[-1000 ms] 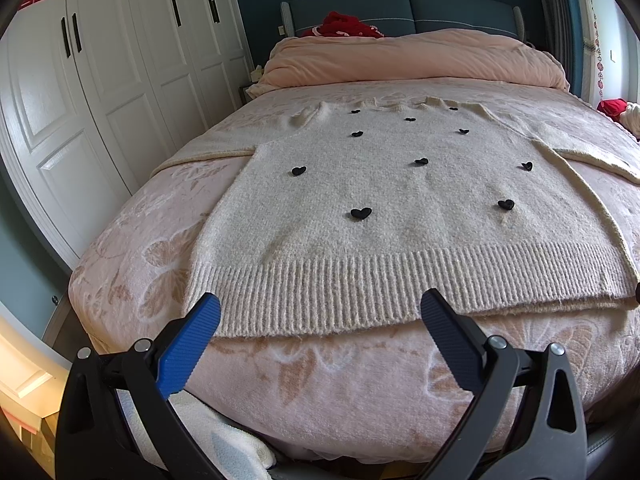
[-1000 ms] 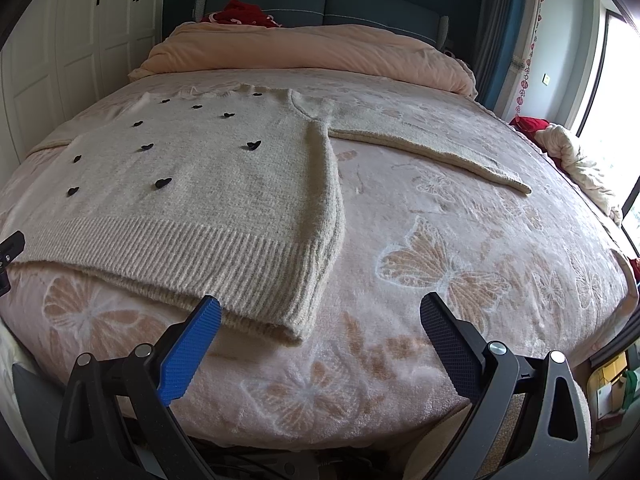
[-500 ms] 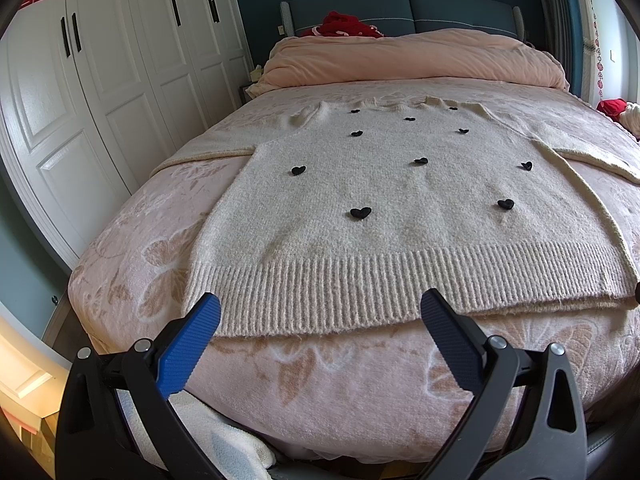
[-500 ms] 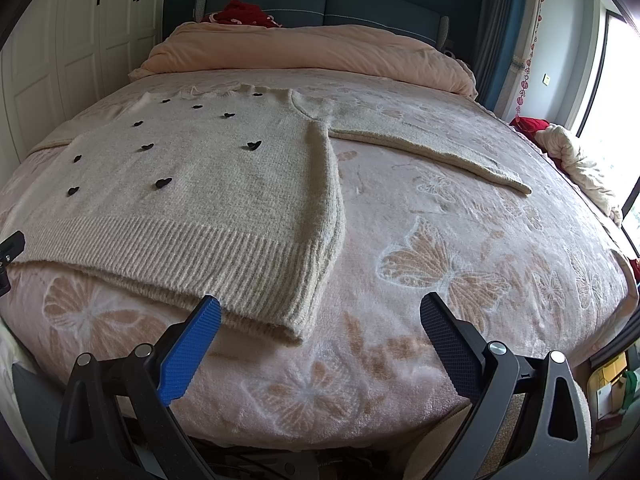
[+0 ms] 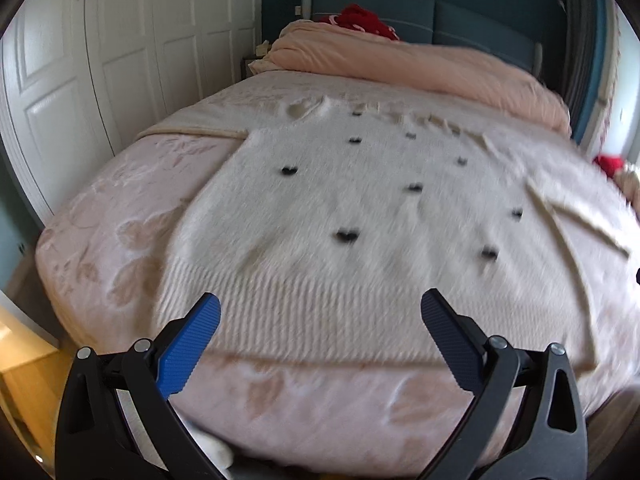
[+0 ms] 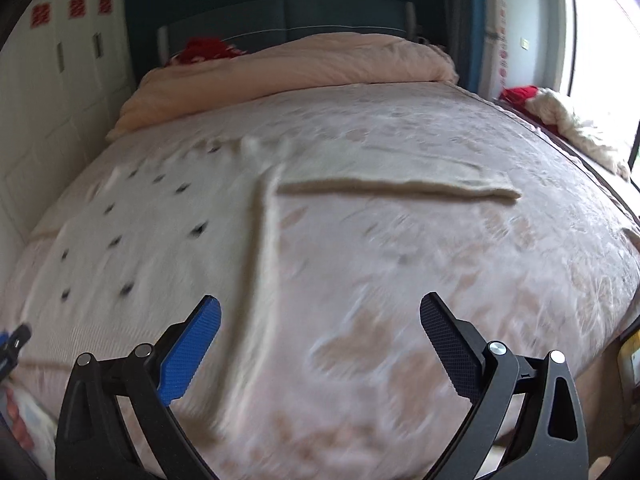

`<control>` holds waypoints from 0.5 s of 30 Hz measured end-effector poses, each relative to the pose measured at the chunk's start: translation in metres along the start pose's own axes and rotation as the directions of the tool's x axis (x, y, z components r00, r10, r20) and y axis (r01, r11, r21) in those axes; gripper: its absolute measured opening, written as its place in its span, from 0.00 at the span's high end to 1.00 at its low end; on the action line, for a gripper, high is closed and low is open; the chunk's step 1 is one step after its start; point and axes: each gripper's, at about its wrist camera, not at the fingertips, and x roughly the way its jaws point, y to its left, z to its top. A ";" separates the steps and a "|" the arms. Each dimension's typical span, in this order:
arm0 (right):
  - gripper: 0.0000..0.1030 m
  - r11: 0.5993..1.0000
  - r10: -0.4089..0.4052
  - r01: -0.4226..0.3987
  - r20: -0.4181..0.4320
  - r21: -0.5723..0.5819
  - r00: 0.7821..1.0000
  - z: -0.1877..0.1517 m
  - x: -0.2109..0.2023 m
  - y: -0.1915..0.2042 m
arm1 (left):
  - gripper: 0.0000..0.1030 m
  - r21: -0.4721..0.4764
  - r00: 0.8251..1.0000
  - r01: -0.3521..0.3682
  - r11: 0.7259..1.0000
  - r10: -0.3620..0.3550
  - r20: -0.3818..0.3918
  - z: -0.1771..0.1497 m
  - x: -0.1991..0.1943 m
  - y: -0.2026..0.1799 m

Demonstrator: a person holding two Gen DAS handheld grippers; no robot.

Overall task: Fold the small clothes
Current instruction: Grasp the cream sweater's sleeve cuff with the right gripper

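Observation:
A cream knit sweater (image 5: pixel 360 216) with small black hearts lies flat, front up, on the pink bed (image 5: pixel 120 232), its ribbed hem (image 5: pixel 320 308) toward me. My left gripper (image 5: pixel 320 312) is open and empty, just above the hem. In the right wrist view the sweater's body (image 6: pixel 132 256) lies at the left and its right sleeve (image 6: pixel 400 184) stretches out to the right. My right gripper (image 6: pixel 320 312) is open and empty, over the bedspread right of the sweater's side edge. Both views are motion-blurred.
A rolled pink duvet (image 5: pixel 420 64) lies at the bed's head with a red item (image 5: pixel 360 20) behind it. White wardrobe doors (image 5: pixel 100 60) stand to the left. A cream and red bundle (image 6: pixel 560 116) lies by the window at the right.
Both grippers have moved forward over the bed and tilted; the left now sits above the hem, the right has swung toward the outstretched sleeve. Both stay open.

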 end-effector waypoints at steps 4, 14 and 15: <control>0.05 0.979 -0.025 0.033 -0.043 0.201 0.999 0.054 0.063 -0.087 | 0.05 -0.012 0.999 0.005 1.000 -0.004 0.033 0.030 0.013 -0.021; 0.48 0.814 0.022 0.067 -0.147 0.577 0.989 0.088 0.202 -0.220 | 0.05 0.074 0.996 0.061 0.995 -0.066 0.064 0.053 0.056 -0.075; 0.51 0.802 0.018 0.063 -0.130 0.594 0.991 0.090 0.208 -0.224 | 0.05 0.079 0.995 0.075 0.994 -0.080 0.062 0.054 0.059 -0.077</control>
